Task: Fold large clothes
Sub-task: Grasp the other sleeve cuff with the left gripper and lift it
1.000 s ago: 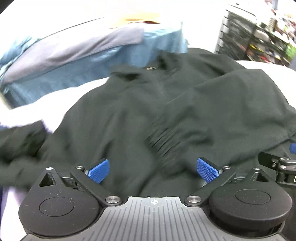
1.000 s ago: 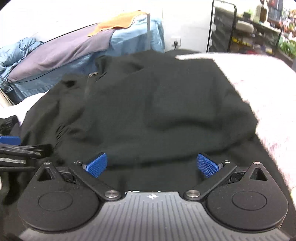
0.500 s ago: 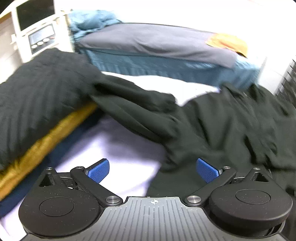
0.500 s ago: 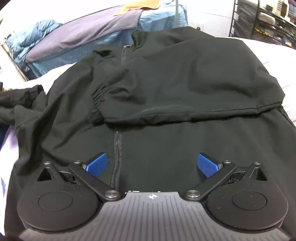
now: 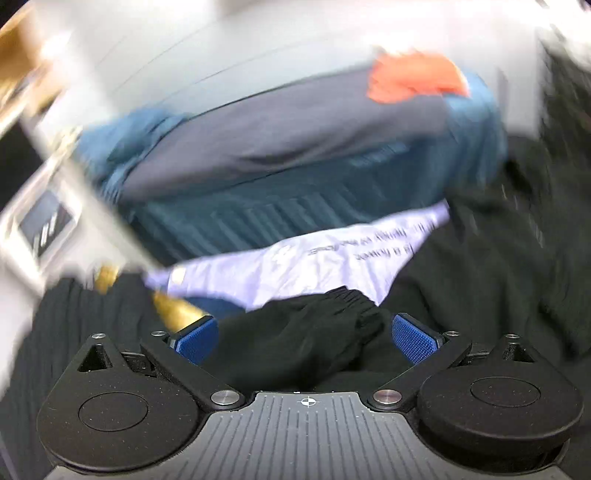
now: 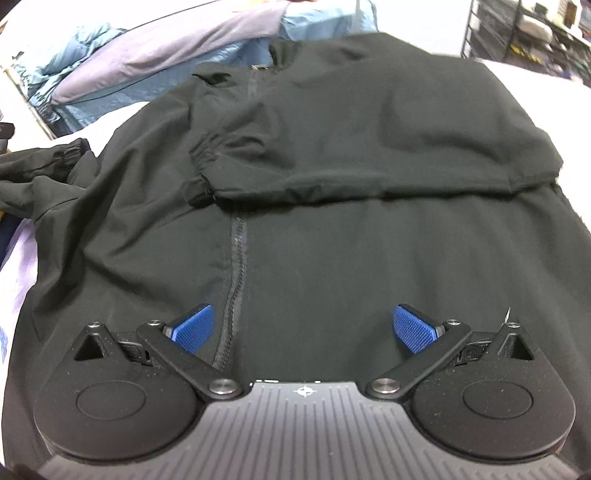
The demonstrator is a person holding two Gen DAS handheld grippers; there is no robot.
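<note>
A black zip-up jacket lies front up on a white printed sheet. Its right sleeve is folded across the chest, cuff near the zipper. The left sleeve trails off to the left. In the blurred left wrist view that sleeve's elastic cuff lies between the blue pads of my left gripper, whose jaws stand wide apart. My right gripper hovers open over the lower front of the jacket, the zipper just inside its left pad.
A bed with blue and grey covers and an orange cloth stands behind. A stack of dark and mustard folded clothes lies at the left. Wire shelves stand at the back right.
My left gripper has swung quickly from the jacket body to the left and now has the left sleeve's cuff between its open jaws. The right gripper drew back slightly toward the hem.
</note>
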